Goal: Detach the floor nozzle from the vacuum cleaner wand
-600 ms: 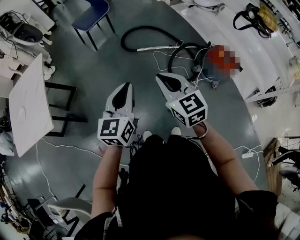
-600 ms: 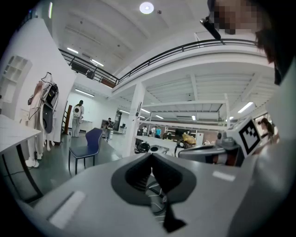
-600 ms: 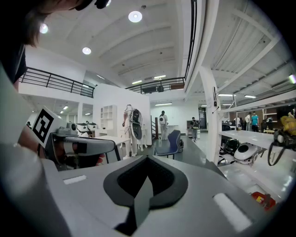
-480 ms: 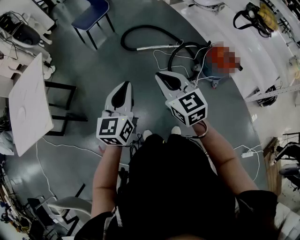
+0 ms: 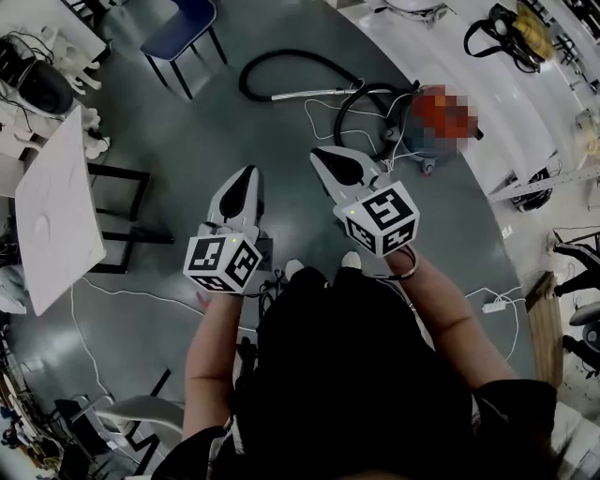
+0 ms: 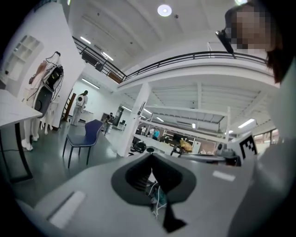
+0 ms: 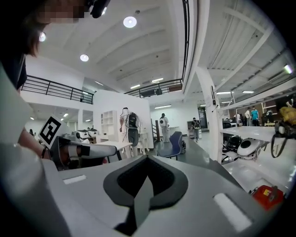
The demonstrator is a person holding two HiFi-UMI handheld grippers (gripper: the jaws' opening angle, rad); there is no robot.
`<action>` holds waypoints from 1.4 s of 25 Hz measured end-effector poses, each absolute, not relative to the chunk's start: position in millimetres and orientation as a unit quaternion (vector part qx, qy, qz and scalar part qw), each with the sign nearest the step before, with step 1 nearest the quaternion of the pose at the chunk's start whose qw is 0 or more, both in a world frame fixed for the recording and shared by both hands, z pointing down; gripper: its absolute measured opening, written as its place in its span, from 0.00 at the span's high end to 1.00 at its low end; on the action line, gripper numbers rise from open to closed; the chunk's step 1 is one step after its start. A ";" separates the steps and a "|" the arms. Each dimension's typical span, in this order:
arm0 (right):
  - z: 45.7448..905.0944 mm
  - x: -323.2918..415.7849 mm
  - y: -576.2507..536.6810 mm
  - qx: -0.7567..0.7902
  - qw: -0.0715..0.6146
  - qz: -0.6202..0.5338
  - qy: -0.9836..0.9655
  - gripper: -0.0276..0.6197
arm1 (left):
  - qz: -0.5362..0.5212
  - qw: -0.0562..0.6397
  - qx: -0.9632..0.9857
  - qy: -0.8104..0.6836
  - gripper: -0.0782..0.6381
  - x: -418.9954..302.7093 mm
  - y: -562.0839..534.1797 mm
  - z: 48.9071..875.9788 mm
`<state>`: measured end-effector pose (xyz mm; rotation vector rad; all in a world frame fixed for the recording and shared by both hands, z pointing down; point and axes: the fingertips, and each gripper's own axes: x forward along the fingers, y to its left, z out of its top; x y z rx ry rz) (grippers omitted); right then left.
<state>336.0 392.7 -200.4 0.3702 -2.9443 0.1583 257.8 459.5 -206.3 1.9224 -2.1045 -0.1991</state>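
Showed left hand-held gripper (image 6: 151, 162) with jaws pressed together, nothing between them. Faced a blue chair (image 6: 88, 134) standing on the grey floor (image 6: 51, 162), left of centre. Caught a white surface (image 6: 11, 109) edge at far left, a marker cube (image 6: 248, 146) at right, balcony railing (image 6: 185, 58) overhead.

Two grippers show, the left gripper (image 5: 247, 173) and the right gripper (image 5: 321, 153), and each carries one marker cube, two cubes in all: left cube (image 5: 222, 262), right cube (image 5: 377, 217). On the floor (image 5: 187, 141) there is one vacuum cleaner (image 5: 424, 150), one black hose (image 5: 255, 67) and one silver wand (image 5: 314, 93). One blue chair (image 5: 183, 23), one white table (image 5: 52, 206) and one white power strip (image 5: 494, 306) can be counted. The right gripper view shows at least two distant people (image 7: 163, 124).
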 end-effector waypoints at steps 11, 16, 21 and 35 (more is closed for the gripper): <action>-184.3 323.4 399.2 0.120 0.082 0.106 -0.984 0.96 | -0.098 0.173 0.672 -0.713 0.88 225.6 485.3 -196.6; -176.0 303.9 401.7 0.134 0.096 0.085 -0.983 0.96 | -0.033 0.171 0.679 -0.713 0.88 206.5 485.9 -181.1; -173.1 284.2 404.3 0.146 0.085 0.101 -0.981 0.96 | -0.023 0.164 0.692 -0.703 0.88 190.6 488.8 -176.2; -161.5 255.1 376.6 0.168 0.093 0.106 -0.976 0.96 | -0.030 0.176 0.710 -0.681 0.88 158.9 450.2 -162.2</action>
